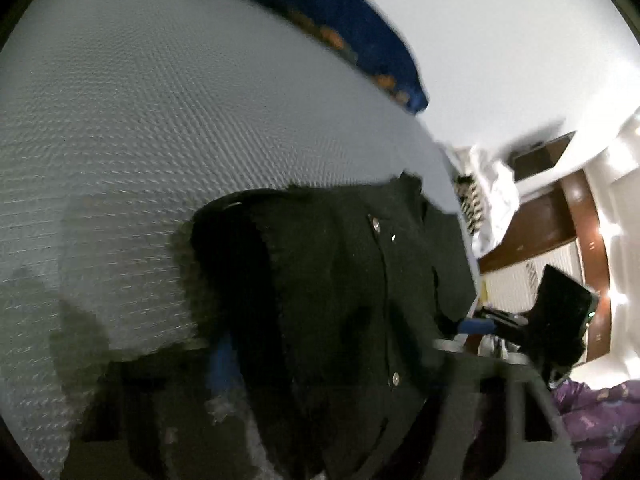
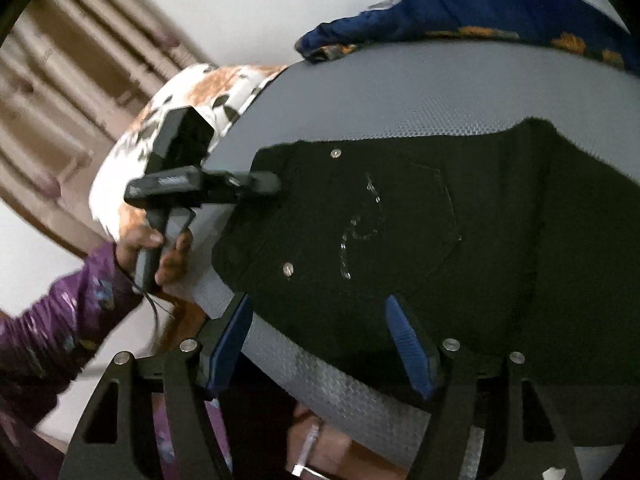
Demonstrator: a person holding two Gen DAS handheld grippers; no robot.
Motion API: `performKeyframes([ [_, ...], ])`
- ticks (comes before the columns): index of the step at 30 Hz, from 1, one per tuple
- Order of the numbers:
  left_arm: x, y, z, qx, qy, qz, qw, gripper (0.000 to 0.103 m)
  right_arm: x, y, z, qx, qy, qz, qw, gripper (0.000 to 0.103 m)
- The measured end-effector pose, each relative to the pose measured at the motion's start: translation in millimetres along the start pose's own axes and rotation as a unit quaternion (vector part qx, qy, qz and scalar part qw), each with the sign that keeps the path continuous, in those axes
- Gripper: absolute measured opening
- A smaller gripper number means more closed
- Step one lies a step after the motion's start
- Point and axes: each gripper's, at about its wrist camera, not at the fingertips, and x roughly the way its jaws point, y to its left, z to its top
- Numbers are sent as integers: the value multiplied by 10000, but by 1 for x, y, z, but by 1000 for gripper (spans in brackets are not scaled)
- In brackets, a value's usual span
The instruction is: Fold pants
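Right gripper (image 2: 320, 344) gapes, seemingly over pants (image 2: 400, 220).

This is a bedroom in a home. A big gray mattress (image 2: 400, 92) with a bumpy top fills the space in front of both grippers. A blue blanket (image 2: 500, 12) lies at its far edge. A flowered pillow (image 2: 192, 92) sits off to the left. Brown wooden cupboards (image 1: 556, 208) stand by the white wall (image 1: 500, 40).
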Motion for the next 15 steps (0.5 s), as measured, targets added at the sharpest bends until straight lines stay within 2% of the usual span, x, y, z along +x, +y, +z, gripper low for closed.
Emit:
performKeyframes([
  [3, 6, -12, -6, 269, 166, 140, 9994, 38, 0, -1, 5, 243, -104, 165, 9995, 67],
  [7, -11, -12, -20, 48, -169, -110, 9998, 27, 2, 0, 9, 266, -158, 157, 9994, 67],
  [10, -18, -31, -23, -29, -413, -129, 9991, 25, 3, 0, 10, 298, -208, 285, 9989, 68],
  [15, -21, -56, -22, -420, -467, -218, 9978, 25, -4, 27, 11, -95, -519, 643, 9965, 68],
])
